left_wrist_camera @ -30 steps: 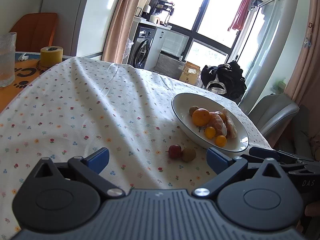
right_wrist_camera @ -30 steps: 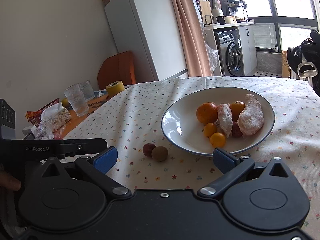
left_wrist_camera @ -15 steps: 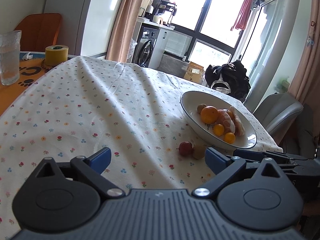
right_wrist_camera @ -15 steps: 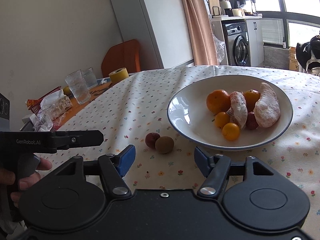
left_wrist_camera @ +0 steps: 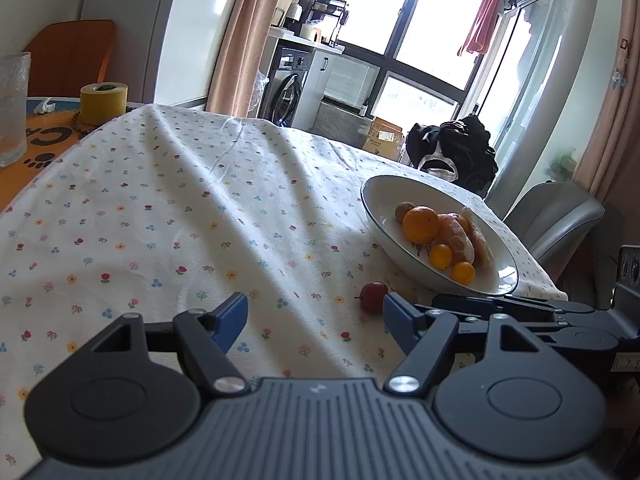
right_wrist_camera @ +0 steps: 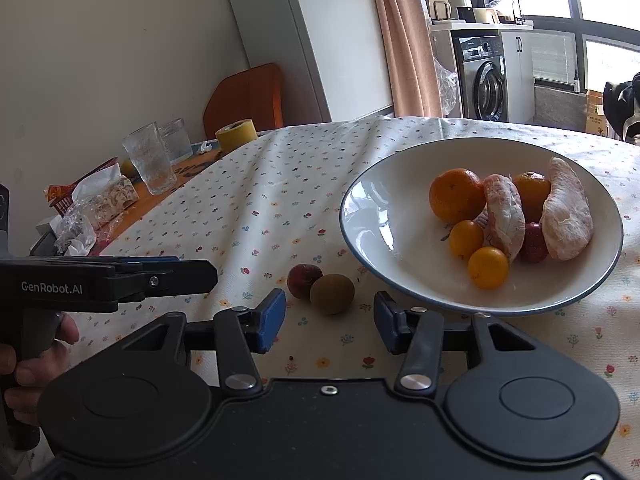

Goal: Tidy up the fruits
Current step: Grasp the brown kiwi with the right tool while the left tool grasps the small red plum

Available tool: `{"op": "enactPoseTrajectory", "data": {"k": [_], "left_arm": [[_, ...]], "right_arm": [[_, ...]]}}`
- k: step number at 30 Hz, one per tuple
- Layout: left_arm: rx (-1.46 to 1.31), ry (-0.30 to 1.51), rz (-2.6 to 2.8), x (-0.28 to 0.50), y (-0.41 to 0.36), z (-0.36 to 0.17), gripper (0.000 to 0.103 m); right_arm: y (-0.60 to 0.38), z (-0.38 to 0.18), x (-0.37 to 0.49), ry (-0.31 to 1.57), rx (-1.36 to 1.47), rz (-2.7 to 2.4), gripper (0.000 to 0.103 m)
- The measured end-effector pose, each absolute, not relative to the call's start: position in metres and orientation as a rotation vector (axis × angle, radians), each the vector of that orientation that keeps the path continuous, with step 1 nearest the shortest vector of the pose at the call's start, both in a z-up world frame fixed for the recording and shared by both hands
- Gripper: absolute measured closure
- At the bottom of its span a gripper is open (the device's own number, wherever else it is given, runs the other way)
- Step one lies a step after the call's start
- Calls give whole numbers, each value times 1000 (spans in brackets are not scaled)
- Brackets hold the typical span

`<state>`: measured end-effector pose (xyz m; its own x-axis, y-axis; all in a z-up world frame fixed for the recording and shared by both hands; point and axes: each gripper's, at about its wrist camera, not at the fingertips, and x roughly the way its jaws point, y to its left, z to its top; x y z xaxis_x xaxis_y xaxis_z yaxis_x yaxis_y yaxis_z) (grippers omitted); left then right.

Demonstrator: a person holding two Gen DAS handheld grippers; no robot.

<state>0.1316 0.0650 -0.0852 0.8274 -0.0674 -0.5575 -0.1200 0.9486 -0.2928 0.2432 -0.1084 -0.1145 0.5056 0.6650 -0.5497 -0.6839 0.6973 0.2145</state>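
Both tools [right_wrist_camera: 330, 326] half-open, empty.

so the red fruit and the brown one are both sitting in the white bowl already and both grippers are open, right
Not quite. The red fruit and the brown one lie on the tablecloth beside the white bowl, not in it, as the right wrist view shows. Both the left gripper and right gripper are open.

A floral tablecloth [left_wrist_camera: 168, 208] covers the table. Beyond it stand two glasses [right_wrist_camera: 150, 158], a yellow tape roll [right_wrist_camera: 236, 135], and a washing machine [right_wrist_camera: 482, 80].
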Motion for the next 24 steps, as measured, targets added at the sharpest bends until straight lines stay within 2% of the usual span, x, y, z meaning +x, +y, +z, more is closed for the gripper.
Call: {"op": "enactPoseTrajectory", "data": {"k": [5,7,8,24], "left_arm": [[-331,604,27,135,67,-87,37],[-332,607,26,137,67,-88,38],[-332,608,22,139,67,-88,39],[-301,630,-40,163,47,-92,48]], "right_arm": [[-101,-116,244,634,-48,817,62],[-99,-116,245,634,-61,820,71],[-98,-118,246,638,-69,808,79],[-119,-110,241,636,-30,818,81]]}}
